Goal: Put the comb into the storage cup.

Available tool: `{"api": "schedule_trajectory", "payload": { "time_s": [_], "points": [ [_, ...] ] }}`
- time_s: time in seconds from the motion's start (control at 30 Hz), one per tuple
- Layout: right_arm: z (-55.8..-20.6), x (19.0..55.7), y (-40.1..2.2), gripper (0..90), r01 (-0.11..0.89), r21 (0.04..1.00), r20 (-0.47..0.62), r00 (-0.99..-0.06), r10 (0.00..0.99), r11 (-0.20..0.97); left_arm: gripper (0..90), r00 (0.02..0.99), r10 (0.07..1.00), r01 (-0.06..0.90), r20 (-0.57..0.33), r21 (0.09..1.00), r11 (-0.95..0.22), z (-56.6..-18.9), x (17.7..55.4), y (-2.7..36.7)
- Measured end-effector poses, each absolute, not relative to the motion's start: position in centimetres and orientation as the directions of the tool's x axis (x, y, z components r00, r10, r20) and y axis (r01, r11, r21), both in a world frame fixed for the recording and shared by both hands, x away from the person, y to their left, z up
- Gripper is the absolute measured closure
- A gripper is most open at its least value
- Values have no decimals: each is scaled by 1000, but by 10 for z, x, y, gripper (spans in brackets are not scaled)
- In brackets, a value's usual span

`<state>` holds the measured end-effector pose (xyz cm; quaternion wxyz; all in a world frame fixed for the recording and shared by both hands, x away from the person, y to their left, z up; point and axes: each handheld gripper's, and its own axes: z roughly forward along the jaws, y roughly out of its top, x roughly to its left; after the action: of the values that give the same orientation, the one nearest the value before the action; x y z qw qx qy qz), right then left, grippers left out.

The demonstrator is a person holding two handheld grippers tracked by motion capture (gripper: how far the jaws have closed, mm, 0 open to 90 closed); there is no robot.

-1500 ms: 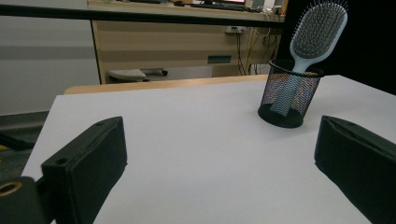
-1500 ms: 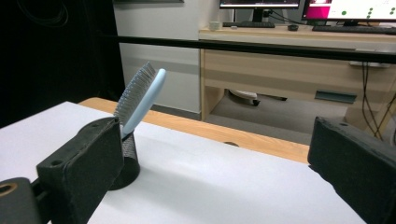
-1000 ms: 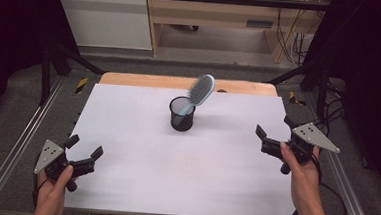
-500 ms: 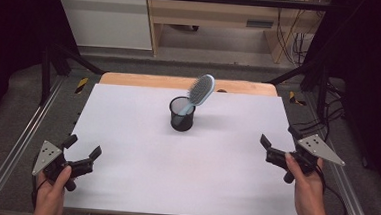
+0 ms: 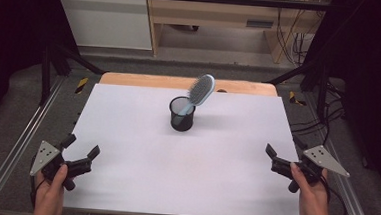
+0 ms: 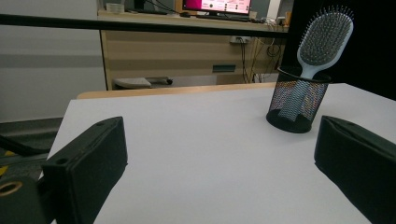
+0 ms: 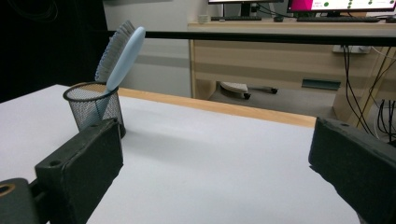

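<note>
Lower left of the high view: the left claw [image 5: 80,150] is held in the person's left hand [image 5: 50,191] at the near left corner of the white worktop [image 5: 139,169]. Its jaws stand wide apart, released, with nothing between them. Its position matches the earlier frames. In the left gripper view the two black jaws rise from the bottom corners, the bare worktop between them.

Centre of the high view, upper half: a black mesh cup [image 5: 182,114] stands upright on the worktop, toward the far edge. A light blue hairbrush [image 5: 200,90] stands in it handle-down, its head leaning to the upper right over the rim. Cup and brush are unchanged from the earlier frames. In the left gripper view the cup [image 6: 297,105] appears at the upper right with the brush [image 6: 323,41] showing its bristles; in the right gripper view the cup [image 7: 92,108] appears at the left with the brush [image 7: 122,53] showing its smooth back.

Lower right of the high view: the right claw [image 5: 285,155], in the right hand [image 5: 313,195], has drawn back toward the lower right, at the worktop's right edge. Its jaws are spread, released, and empty.

Both claws are well apart from the cup.
</note>
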<state>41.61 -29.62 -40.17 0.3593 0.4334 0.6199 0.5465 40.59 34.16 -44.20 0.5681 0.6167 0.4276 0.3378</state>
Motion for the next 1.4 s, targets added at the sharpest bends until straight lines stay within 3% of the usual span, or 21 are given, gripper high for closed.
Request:
{"api": "schedule_trajectory", "payload": {
  "time_s": [0.93,1.4],
  "points": [
    [-454,404,-285,33,225,973,59,-413,909,40,25,417,906,141,-71,990,13,-442,406,343],
    [-462,407,-276,33,234,971,55,-431,901,53,25,425,903,137,-67,990,9,-442,406,341]
  ]
}}
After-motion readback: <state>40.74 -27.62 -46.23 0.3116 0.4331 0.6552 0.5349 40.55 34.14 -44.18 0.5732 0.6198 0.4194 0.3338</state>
